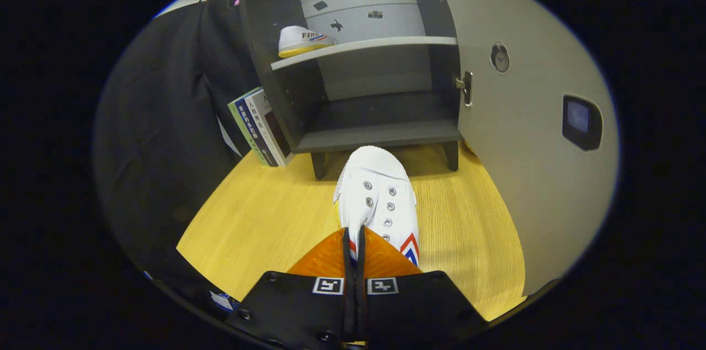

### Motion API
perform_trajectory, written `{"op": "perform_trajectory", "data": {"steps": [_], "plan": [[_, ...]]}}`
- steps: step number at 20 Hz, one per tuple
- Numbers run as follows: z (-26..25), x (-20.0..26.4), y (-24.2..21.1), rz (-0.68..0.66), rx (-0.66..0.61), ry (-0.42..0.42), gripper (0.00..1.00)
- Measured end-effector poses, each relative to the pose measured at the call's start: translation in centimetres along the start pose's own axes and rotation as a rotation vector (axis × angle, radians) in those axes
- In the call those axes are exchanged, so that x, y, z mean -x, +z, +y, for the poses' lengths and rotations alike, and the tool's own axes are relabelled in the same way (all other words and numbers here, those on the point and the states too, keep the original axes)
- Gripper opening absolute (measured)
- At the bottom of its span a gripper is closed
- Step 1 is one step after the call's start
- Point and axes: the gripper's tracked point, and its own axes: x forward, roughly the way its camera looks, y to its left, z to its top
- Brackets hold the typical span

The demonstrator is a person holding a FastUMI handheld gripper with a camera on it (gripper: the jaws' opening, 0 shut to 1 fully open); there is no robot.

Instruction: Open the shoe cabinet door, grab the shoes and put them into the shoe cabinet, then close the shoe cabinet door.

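A white canvas shoe [378,195] with a red and blue stripe points toe-first toward the shoe cabinet [364,63]. My gripper [354,237] is shut on the shoe's heel end, fingers pressed close together, and the shoe hangs just ahead of them above the wooden floor. The dark cabinet stands beyond it with its pale door [529,118] swung open to the right. A second white shoe [300,41] with a yellowish sole lies on the left of the cabinet's middle shelf [386,44]. The bottom shelf [380,132] is bare.
Several books [259,127] lean against the cabinet's left side. Black cloth hangs to the left. The open door carries a small round knob [499,57] and a dark square patch [580,121]. Light wooden floor [265,223] stretches in front of the cabinet.
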Motion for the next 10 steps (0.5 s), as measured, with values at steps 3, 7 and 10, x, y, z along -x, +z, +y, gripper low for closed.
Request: {"op": "perform_trajectory", "data": {"steps": [3,7,10], "plan": [[0.8,1.1,4.0,-0.077,0.0,0.022,0.01],[2.1,2.4,10.0,-0.176,-0.009,0.046,0.01],[2.2,3.4,13.7,-0.242,-0.012,0.052,0.01]]}}
